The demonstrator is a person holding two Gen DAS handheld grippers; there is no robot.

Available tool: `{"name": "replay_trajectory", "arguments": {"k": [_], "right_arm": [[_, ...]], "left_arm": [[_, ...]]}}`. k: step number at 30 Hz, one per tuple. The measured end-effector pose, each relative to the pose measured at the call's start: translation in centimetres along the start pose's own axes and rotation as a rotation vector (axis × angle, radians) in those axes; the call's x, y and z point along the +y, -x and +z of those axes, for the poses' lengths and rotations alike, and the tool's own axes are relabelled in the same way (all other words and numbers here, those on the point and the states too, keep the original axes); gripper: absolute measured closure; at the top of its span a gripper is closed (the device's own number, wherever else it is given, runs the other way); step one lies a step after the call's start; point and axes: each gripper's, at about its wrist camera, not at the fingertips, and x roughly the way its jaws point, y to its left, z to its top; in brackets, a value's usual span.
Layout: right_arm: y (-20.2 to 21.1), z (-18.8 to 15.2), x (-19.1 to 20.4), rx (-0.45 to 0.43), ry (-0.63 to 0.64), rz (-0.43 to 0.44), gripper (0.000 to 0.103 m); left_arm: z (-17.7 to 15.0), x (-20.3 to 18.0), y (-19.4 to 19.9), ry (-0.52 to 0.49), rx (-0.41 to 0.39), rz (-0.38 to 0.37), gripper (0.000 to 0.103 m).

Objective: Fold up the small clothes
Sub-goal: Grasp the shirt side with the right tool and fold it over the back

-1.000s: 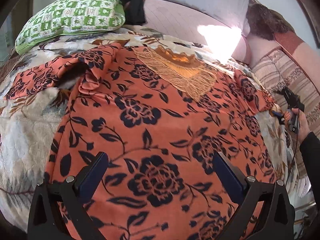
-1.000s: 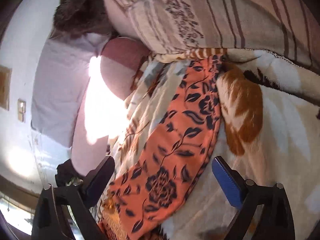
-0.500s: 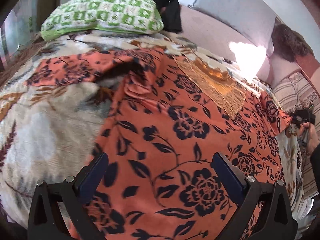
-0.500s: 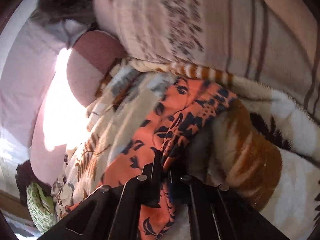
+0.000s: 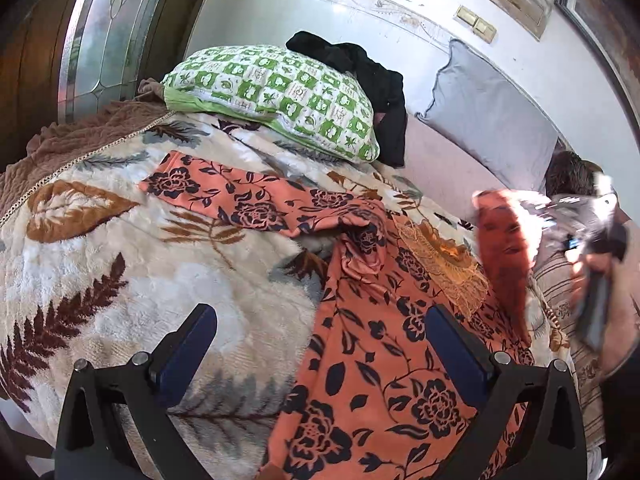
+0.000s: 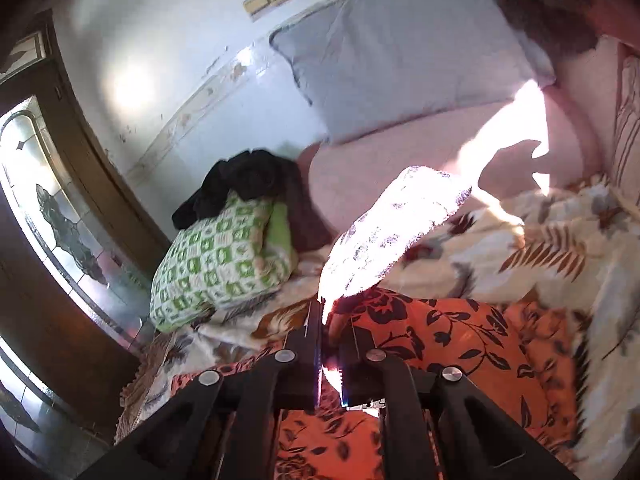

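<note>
An orange dress [image 5: 380, 364] with dark flowers and a lace collar lies spread on the leaf-print blanket [image 5: 120, 280]. Its left sleeve [image 5: 224, 200] stretches flat toward the pillow. My left gripper [image 5: 320, 344] hovers open above the dress's left edge, nothing between its fingers. My right gripper [image 6: 332, 328] is shut on the right sleeve [image 6: 392, 240], which rises lifted and sunlit above the dress [image 6: 460, 340]. In the left wrist view that raised sleeve [image 5: 500, 248] and the right gripper's body with a hand [image 5: 596, 272] show blurred at the right.
A green checked pillow [image 5: 276, 92] with a black garment [image 5: 372, 76] behind it lies at the bed's head. A grey pillow [image 5: 492, 116] leans on the wall. Striped bedding [image 5: 560, 292] is at the right. A glazed wooden door [image 5: 100, 36] stands to the left.
My right gripper shut on the right sleeve and lifted it up and across toward the dress's middle. My left gripper swung leftward over the dress's left edge and stayed open.
</note>
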Motion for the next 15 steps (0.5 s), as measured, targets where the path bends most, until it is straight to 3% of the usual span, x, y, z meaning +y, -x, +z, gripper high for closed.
{"name": "replay_trajectory", "arguments": {"k": [1,3,4,5,8,11,15], "right_arm": [[-2.4,-1.8,0.5,0.047,-0.009,-0.02,0.094],[-6.6,-6.0,0.6,0.149,0.002,-0.042,0.082],[-8.3,-7.8,0.6,0.204,0.006,-0.031,0.05],[-9.6,-9.3,0.6,0.259,0.011,-0.01,0.0],[-9.0,-10.8,0.3,0.274,0.009,0.062,0.0],[-5.9,-9.8,-0.5,0.207,0.001,0.081,0.0],[-2.3,-7.6,-4.2,0.151,-0.038,0.05,0.0]], "left_arm": [[-0.1,0.4,0.0,0.0,0.012,-0.002,0.0],[-0.5,0.9,-0.1,0.004,0.016,-0.003,0.0],[-0.7,1.1,-0.2,0.011,0.034,-0.024,0.0],[-0.8,1.3,-0.4,0.015,0.058,-0.045,0.0],[-0.9,0.5,-0.4,-0.028,0.057,-0.035,0.0],[-0.4,-1.1,-0.8,-0.051,0.063,-0.054,0.0],[0.8,-4.6,-2.7,-0.078,0.115,-0.139,0.0]]}}
